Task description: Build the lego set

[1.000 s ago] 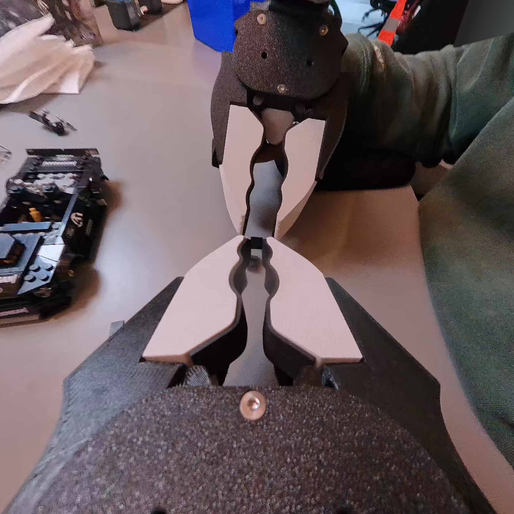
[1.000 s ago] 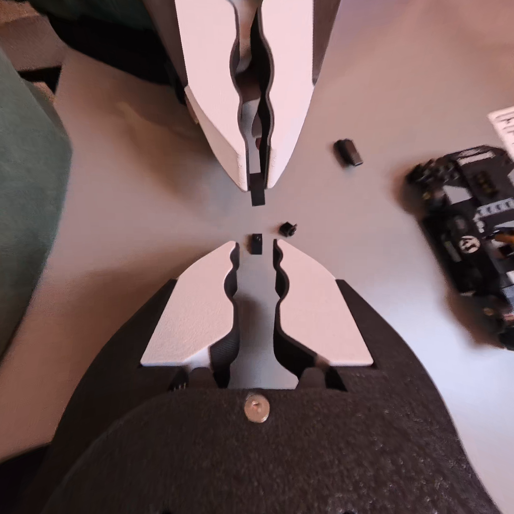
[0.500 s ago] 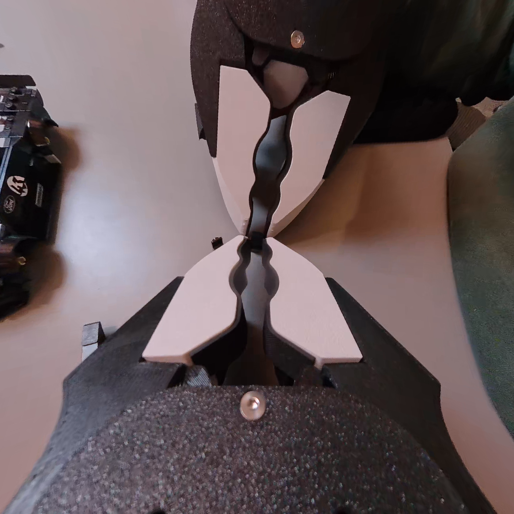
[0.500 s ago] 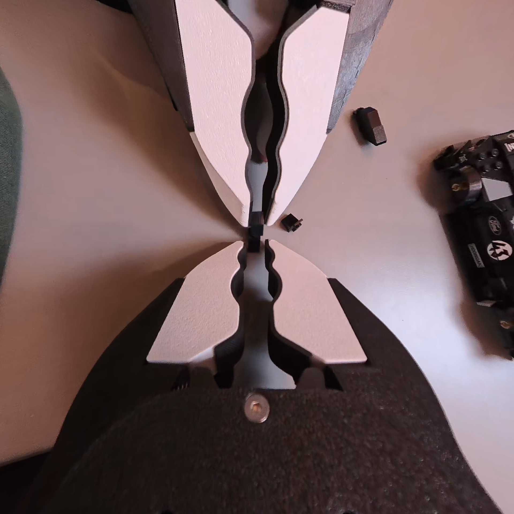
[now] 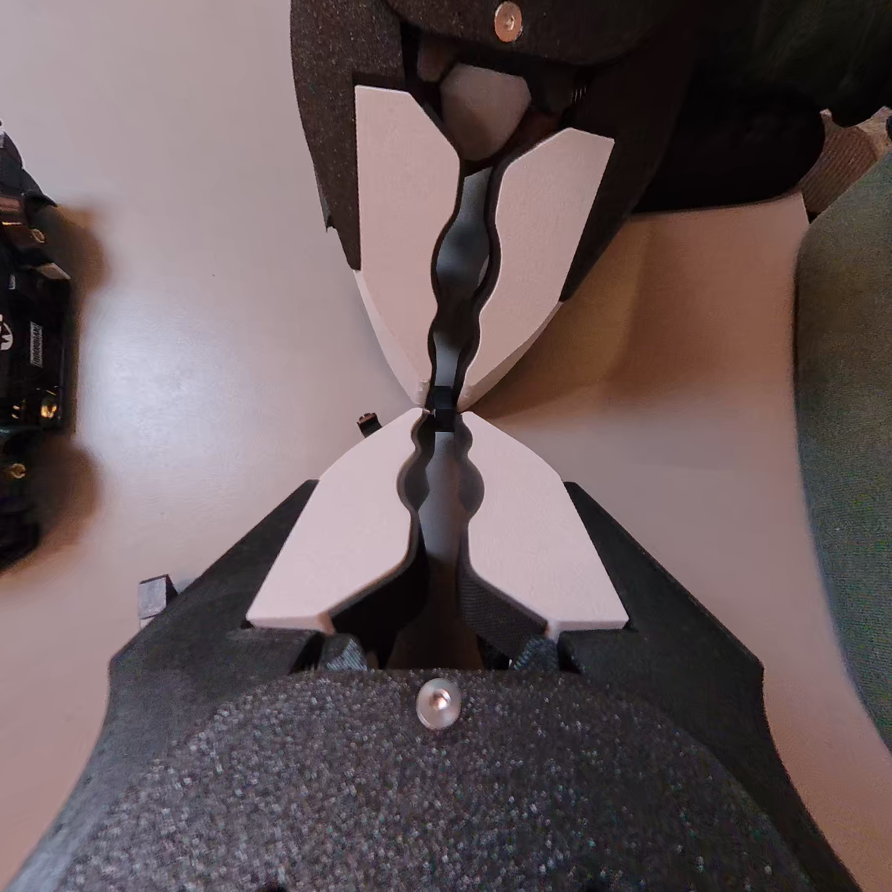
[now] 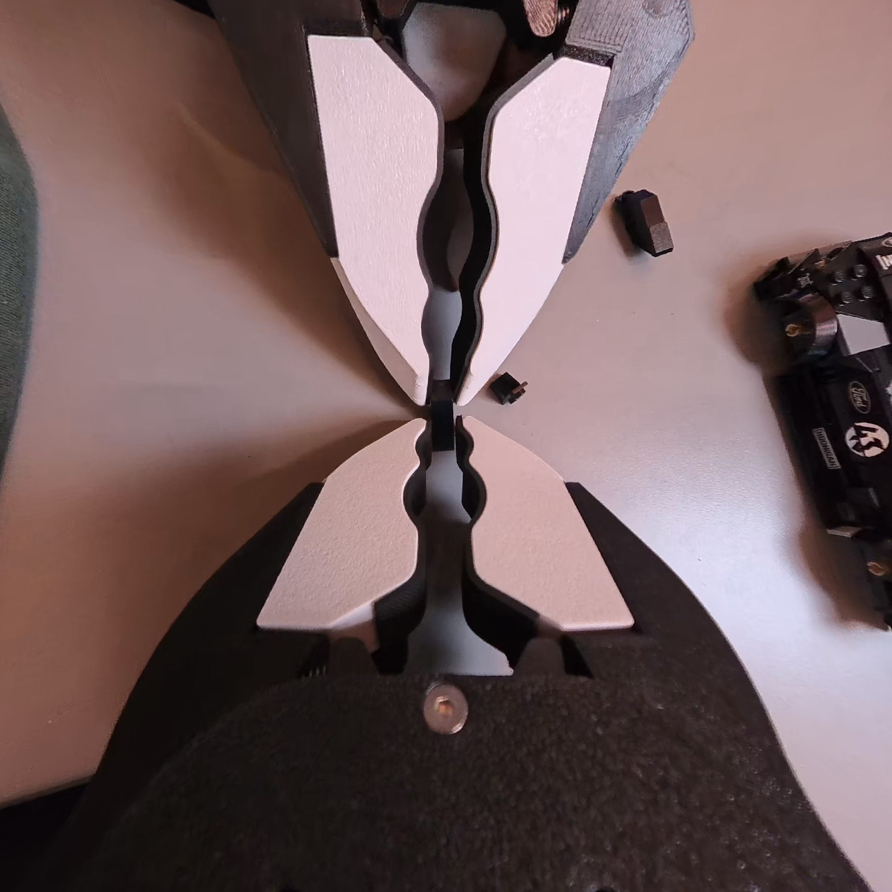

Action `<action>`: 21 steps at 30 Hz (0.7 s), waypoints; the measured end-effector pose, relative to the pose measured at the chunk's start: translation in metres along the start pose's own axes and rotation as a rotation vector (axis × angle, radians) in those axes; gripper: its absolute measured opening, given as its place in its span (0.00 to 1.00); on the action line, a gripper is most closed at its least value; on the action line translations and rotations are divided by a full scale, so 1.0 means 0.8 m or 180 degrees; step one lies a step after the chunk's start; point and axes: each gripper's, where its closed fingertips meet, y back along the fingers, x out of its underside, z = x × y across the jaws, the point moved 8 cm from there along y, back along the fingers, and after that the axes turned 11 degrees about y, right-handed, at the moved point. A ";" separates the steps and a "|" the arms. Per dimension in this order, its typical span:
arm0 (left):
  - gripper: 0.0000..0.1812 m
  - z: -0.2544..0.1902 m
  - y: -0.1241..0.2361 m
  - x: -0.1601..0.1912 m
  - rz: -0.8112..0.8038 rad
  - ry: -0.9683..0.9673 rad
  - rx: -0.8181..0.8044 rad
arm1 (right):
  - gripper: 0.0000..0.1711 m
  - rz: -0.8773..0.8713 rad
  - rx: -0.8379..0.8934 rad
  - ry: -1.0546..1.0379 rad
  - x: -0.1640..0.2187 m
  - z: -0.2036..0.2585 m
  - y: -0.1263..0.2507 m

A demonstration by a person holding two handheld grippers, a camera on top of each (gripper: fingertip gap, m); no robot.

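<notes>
My left gripper [image 5: 443, 419] is shut on a thin black lego piece [image 5: 444, 421] that sticks out past its tips. My right gripper [image 6: 441, 427] is shut on a small black lego piece [image 6: 442, 429]. The two grippers meet tip to tip just above the table, and the two black pieces touch end to end between them. The right gripper [image 5: 444, 393] fills the top of the left wrist view, and the left gripper [image 6: 441, 393] fills the top of the right wrist view. The part-built black lego car [image 6: 849, 425] lies on the table to one side and also shows in the left wrist view [image 5: 29, 338].
A tiny black piece [image 6: 507, 387] lies on the table right beside the fingertips and also shows in the left wrist view [image 5: 367, 419]. A dark block [image 6: 644, 227] lies farther off, between the grippers and the car. A green sleeve [image 5: 849, 386] borders the table. My two grippers' fingertips are within a few centimetres of each other.
My right gripper has moved forward and shut on the small black piece that lay on the table. Both grippers have come together tip to tip, low over the table.
</notes>
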 end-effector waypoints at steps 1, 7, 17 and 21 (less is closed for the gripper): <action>0.05 0.000 0.000 0.000 0.0017 0.0016 0.0006 | 0.05 -0.0002 0.0000 0.0001 0.000 0.000 0.000; 0.05 0.001 0.000 -0.002 0.0132 0.0051 0.0020 | 0.06 -0.0031 0.0021 -0.0034 0.002 -0.001 0.003; 0.05 0.000 -0.002 -0.006 0.0208 0.0013 0.0008 | 0.01 -0.0211 0.0009 -0.0034 -0.002 0.001 0.009; 0.05 0.001 -0.002 -0.008 0.0267 0.0010 0.0021 | 0.00 -0.0180 -0.0018 -0.0063 -0.003 0.000 0.009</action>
